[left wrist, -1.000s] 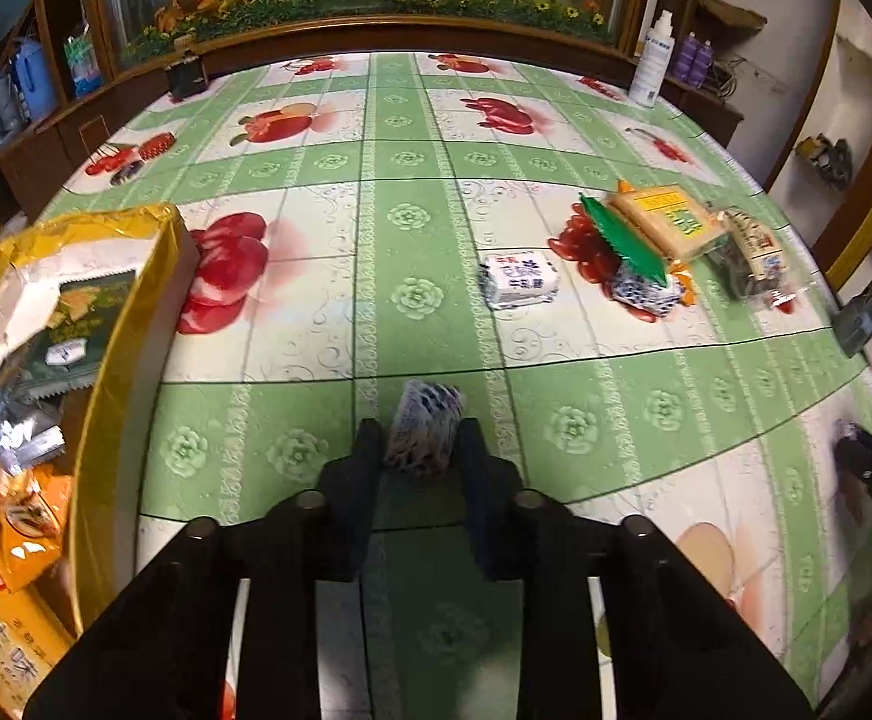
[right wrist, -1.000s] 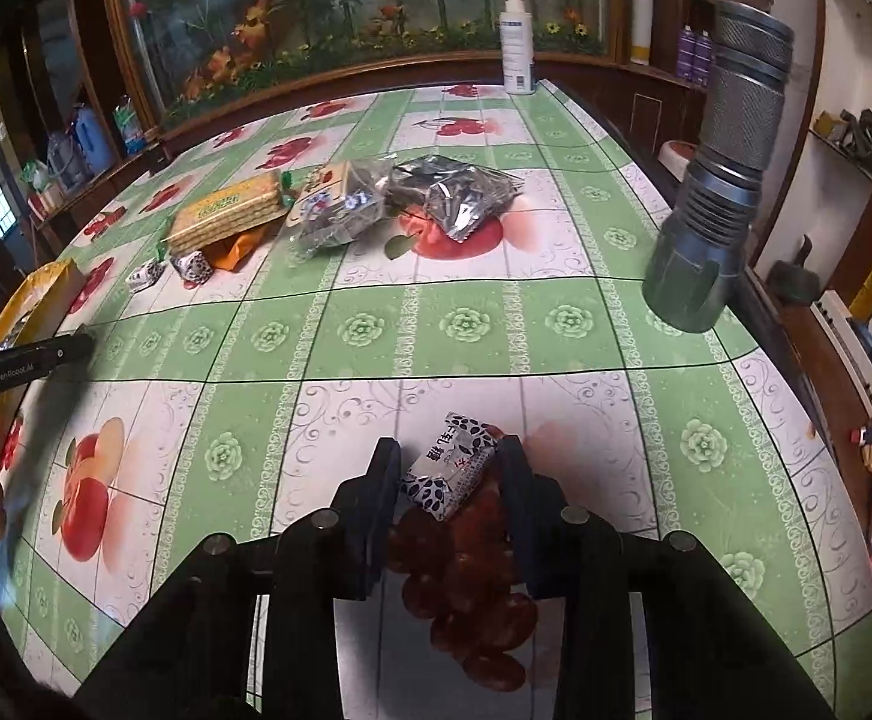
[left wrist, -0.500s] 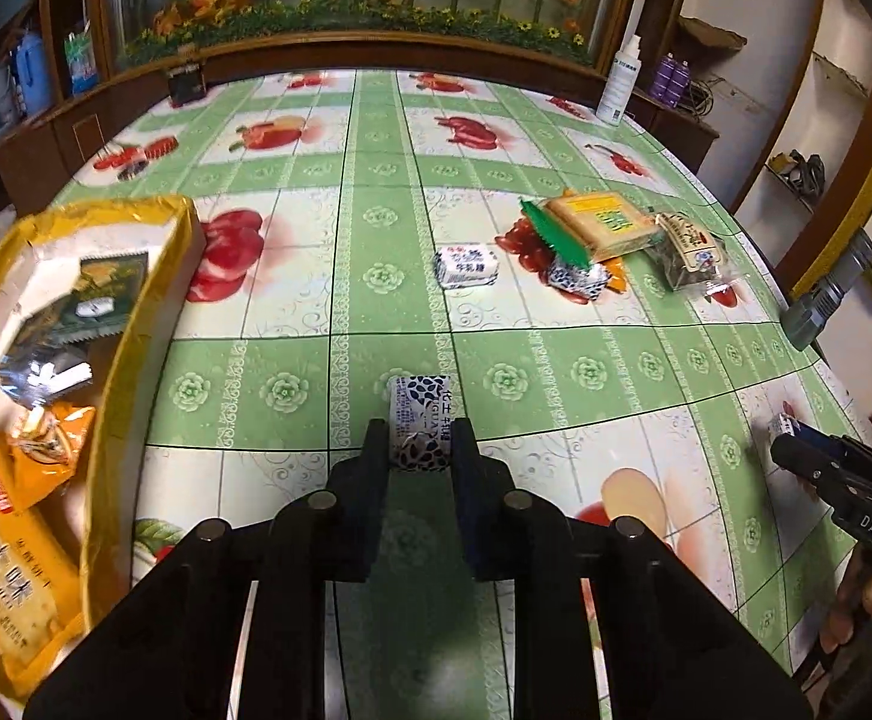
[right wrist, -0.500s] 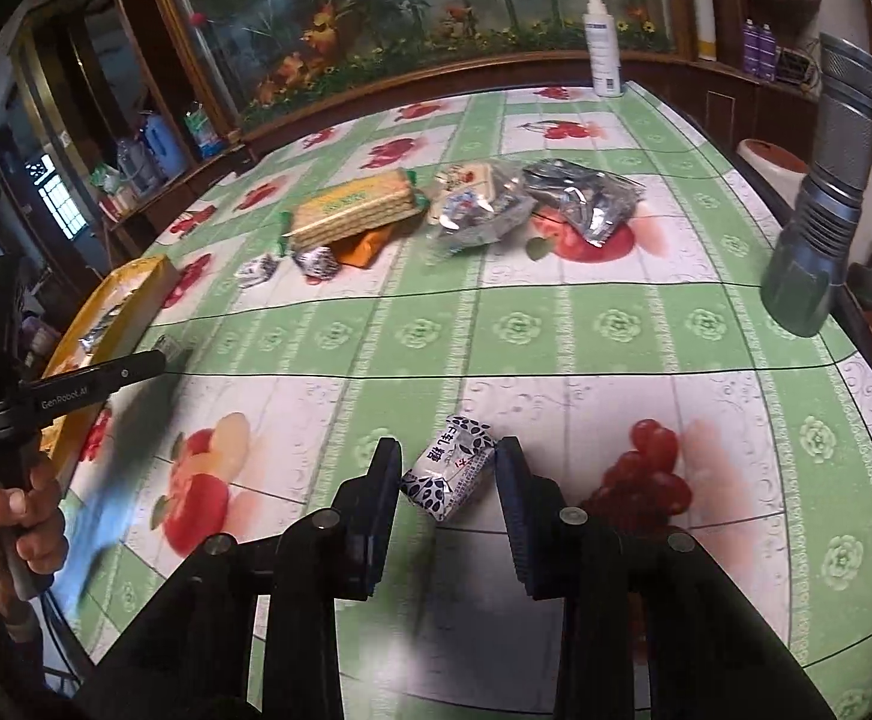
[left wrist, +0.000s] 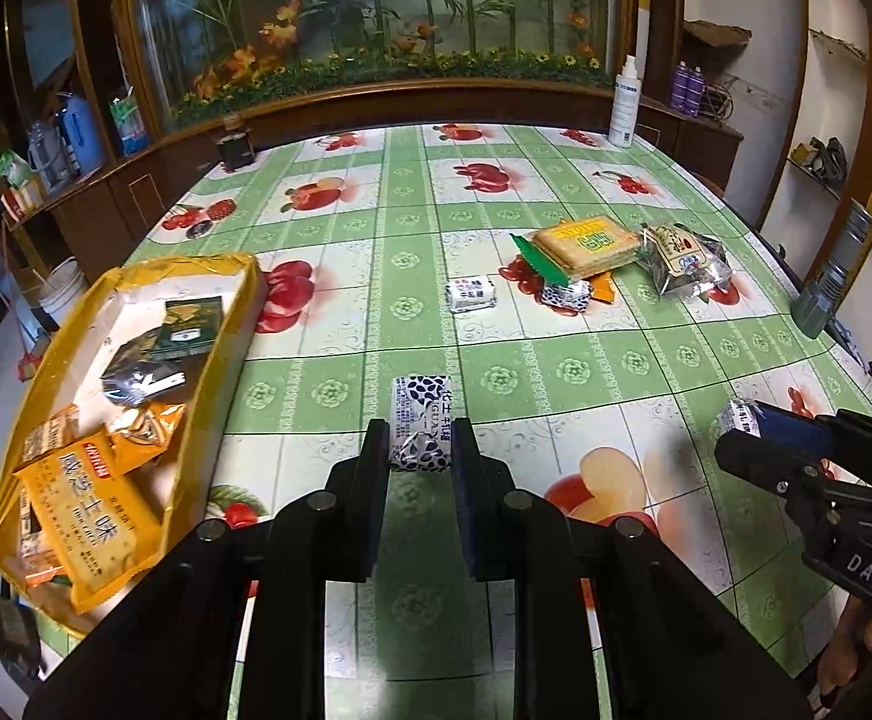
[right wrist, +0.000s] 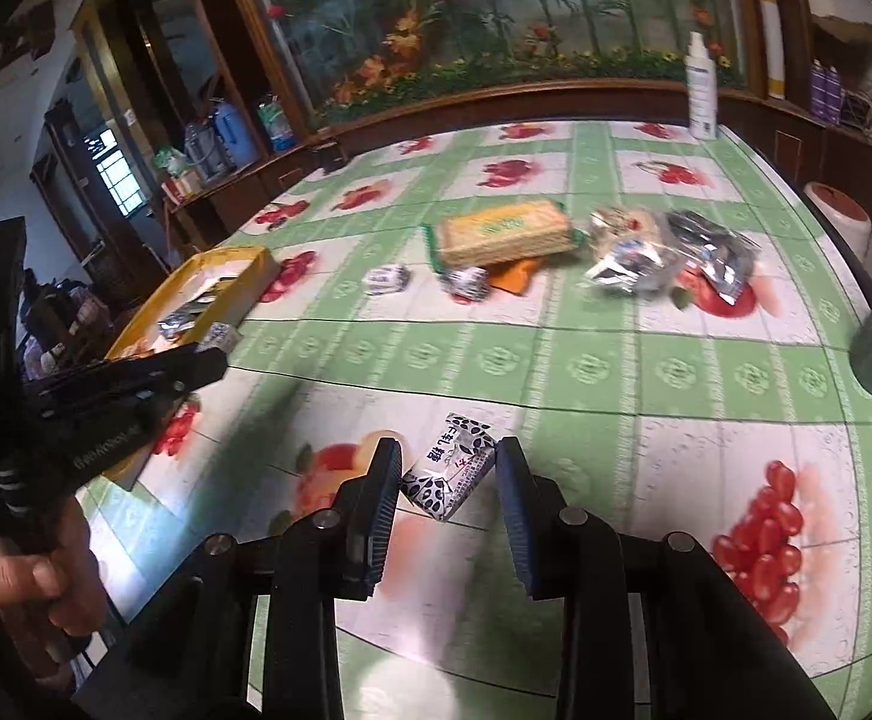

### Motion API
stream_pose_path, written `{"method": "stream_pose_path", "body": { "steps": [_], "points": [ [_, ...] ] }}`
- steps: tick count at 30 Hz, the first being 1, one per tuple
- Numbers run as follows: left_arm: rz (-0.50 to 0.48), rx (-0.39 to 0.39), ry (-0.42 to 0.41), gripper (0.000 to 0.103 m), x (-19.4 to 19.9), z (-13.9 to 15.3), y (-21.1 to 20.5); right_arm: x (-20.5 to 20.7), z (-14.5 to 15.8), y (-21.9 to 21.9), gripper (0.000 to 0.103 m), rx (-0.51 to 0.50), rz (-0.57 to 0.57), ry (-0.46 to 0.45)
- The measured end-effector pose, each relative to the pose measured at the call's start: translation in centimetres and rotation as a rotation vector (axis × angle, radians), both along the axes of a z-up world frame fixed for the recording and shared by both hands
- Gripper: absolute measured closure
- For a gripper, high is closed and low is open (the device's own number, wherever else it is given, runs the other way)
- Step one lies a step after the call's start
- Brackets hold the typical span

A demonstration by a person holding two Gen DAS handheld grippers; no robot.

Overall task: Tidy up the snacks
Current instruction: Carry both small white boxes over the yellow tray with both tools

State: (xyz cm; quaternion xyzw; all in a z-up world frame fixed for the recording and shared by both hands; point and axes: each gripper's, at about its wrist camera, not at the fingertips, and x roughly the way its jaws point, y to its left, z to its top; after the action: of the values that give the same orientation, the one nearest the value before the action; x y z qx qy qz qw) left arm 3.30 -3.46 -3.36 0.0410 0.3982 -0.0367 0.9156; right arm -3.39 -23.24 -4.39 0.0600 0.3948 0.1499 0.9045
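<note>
Both grippers carry one small wrapped candy each, above the green fruit-print tablecloth (left wrist: pixel 556 360).

The left gripper (left wrist: pixel 419 450) is clamped narrow on a candy (left wrist: pixel 421 429) pinched between its pads, long axis running straight out ahead along the fingers, far end sticking past the tips. The right gripper (right wrist: pixel 448 474) holds its candy (right wrist: pixel 449 468) across a wider gap, long axis skewed diagonally, upper end toward the right finger. Versus one second ago: the yellow tray (left wrist: pixel 220 360) of snacks sits closer and fuller in the left view; grips unchanged.
</note>
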Motion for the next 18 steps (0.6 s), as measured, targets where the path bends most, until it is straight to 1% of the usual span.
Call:
{"method": "stream_pose_path", "body": {
  "steps": [6,9,18],
  "points": [
    [0.068,0.014,-0.026,0.086,-0.9,0.6,2.4,0.0,1.6,3.6,0.070,-0.005,0.082,-0.040],
    [0.107,0.024,-0.040,0.086,-1.3,0.9,3.7,0.1,2.1,5.3,0.070,-0.010,0.115,-0.051],
    [0.210,0.013,-0.057,0.086,-2.0,1.2,8.1,0.3,2.8,10.0,0.070,-0.022,0.212,-0.069]
  ]
}}
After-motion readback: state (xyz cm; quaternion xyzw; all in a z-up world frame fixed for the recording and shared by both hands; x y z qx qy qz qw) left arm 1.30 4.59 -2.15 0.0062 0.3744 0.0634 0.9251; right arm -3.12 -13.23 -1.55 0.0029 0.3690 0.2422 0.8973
